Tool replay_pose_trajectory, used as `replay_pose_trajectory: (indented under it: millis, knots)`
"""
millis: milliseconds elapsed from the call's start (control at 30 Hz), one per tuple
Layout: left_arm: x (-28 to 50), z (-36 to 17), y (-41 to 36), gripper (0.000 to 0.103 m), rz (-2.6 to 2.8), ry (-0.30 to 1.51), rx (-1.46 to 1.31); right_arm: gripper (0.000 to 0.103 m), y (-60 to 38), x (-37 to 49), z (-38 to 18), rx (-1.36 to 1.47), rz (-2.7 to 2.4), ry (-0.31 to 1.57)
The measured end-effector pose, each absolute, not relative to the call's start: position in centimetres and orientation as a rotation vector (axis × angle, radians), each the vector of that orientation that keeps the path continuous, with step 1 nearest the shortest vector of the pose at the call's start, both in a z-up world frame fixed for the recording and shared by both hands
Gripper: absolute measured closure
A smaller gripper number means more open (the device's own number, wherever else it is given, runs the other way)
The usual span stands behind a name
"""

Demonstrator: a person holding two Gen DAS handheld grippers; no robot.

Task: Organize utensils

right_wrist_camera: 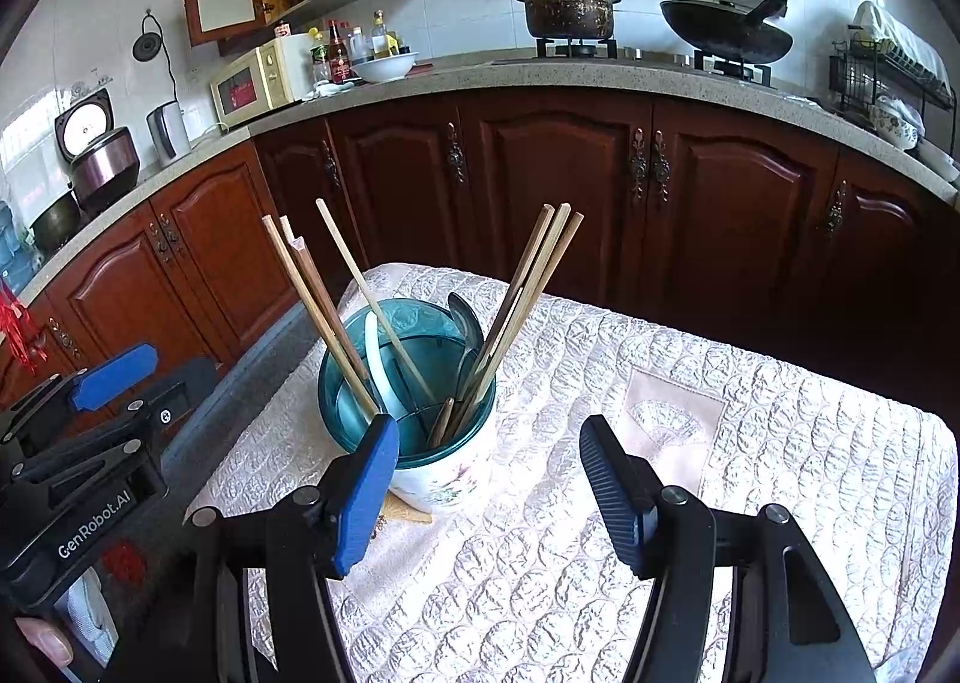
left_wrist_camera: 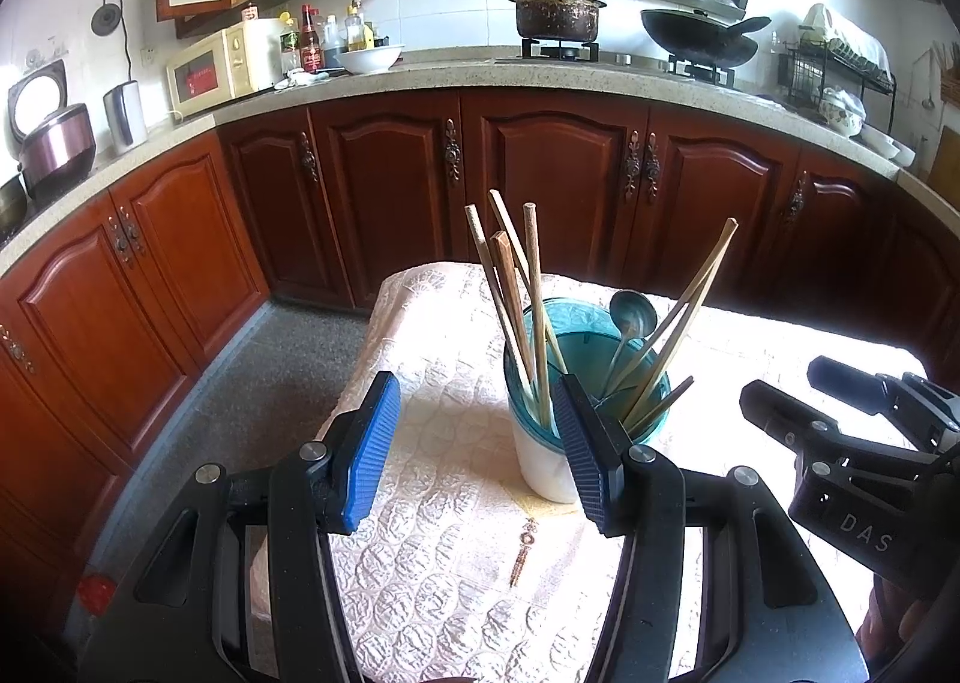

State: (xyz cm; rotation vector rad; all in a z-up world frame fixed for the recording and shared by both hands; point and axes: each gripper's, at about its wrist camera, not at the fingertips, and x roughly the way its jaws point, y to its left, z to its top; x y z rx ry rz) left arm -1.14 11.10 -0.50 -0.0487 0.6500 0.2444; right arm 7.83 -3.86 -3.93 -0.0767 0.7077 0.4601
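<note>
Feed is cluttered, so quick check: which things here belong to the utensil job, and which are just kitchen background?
Job:
- utensil holder
- chopsticks
- metal spoon
- white spoon

Lying about:
- pot
- wok
- microwave
- rice cooker
- white bowl

A teal-rimmed white holder (right_wrist_camera: 447,479) with a faint floral print carries tan wooden chopsticks (right_wrist_camera: 522,293) and a grey metal spoon (left_wrist_camera: 630,314); the quilted cloth (right_wrist_camera: 750,413) is cream with a scalloped pattern; the fingers (left_wrist_camera: 369,437) have ribbed blue pads; cabinets (left_wrist_camera: 540,173) are reddish-brown
</note>
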Motion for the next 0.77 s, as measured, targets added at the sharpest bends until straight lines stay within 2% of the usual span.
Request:
replay_pose_trajectory:
  millis: [767]
  knots:
    - [-0.73, -0.83, 10.84, 0.050, 0.205, 0.654, -0.044, 0.042, -4.07, 8.16, -4.61, -0.076, 0.463, 0.719]
